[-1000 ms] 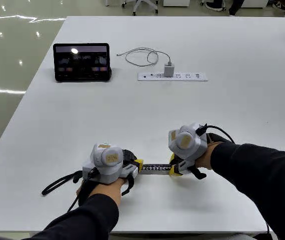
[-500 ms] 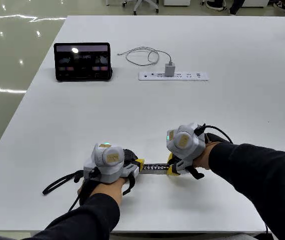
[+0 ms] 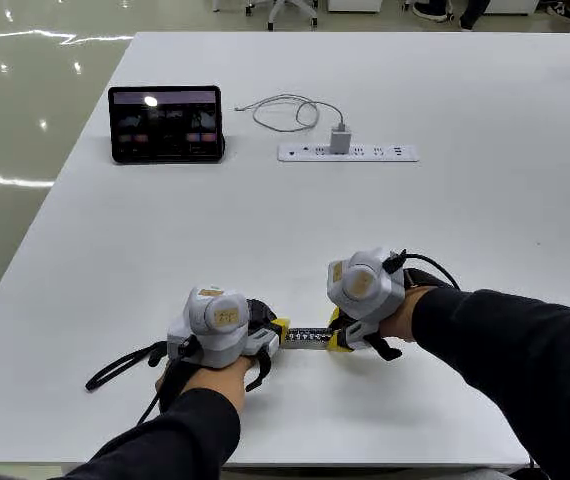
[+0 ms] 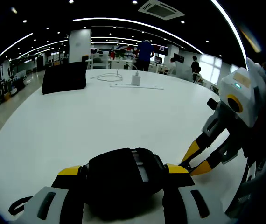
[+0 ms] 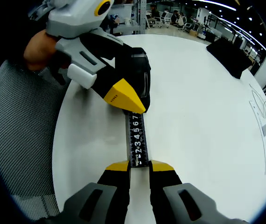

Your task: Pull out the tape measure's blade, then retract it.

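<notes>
The black tape measure case (image 4: 123,179) sits clamped in my left gripper (image 3: 268,333) near the table's front edge; it also shows as the tape measure case (image 5: 135,77). A short length of its blade (image 5: 136,140), marked with black numbers, runs out to the right as the blade (image 3: 308,335). My right gripper (image 5: 136,165) is shut on the blade's end. In the head view the right gripper (image 3: 337,339) sits a short way right of the left one. Yellow fingertips (image 4: 194,158) of the right gripper show in the left gripper view.
A black tablet (image 3: 165,123) stands at the back left of the white table (image 3: 385,220). A white power strip (image 3: 347,152) with a plugged charger and coiled cable (image 3: 283,112) lies behind. A mesh chair (image 5: 21,140) is beside the table edge.
My right gripper has moved slightly left toward the left one, so less blade shows between them. The left gripper has stayed put with the case.
</notes>
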The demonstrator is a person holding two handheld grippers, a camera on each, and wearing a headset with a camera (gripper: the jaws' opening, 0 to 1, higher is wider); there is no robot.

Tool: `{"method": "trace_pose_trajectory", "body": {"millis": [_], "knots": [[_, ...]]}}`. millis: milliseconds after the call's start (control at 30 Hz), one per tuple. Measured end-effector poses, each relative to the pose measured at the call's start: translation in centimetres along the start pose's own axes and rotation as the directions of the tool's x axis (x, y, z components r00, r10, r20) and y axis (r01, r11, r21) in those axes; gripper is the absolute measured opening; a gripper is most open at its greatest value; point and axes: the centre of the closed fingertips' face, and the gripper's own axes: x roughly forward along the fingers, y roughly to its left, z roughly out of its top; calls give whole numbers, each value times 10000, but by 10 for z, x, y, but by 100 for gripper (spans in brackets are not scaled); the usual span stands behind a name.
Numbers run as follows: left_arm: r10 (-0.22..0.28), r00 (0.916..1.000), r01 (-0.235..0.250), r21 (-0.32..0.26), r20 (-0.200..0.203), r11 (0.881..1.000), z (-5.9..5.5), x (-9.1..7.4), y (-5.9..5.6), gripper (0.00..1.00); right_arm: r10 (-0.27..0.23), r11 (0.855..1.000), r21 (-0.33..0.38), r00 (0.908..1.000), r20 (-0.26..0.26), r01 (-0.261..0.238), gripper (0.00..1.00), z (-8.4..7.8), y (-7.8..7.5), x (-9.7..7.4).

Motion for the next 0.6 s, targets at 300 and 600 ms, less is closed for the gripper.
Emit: {"method": "trace_pose_trajectory", "body": {"millis": [300,600], "knots": [[6,10000,-6,-32,-21,10000,0,0,0,65,-10,10000,-1,9998,200,10,10,5,0,3],[-14,10000,14,-60,-15,10000,0,0,0,65,-7,10000,91,9994,357,3,10,8,0,5]]}}
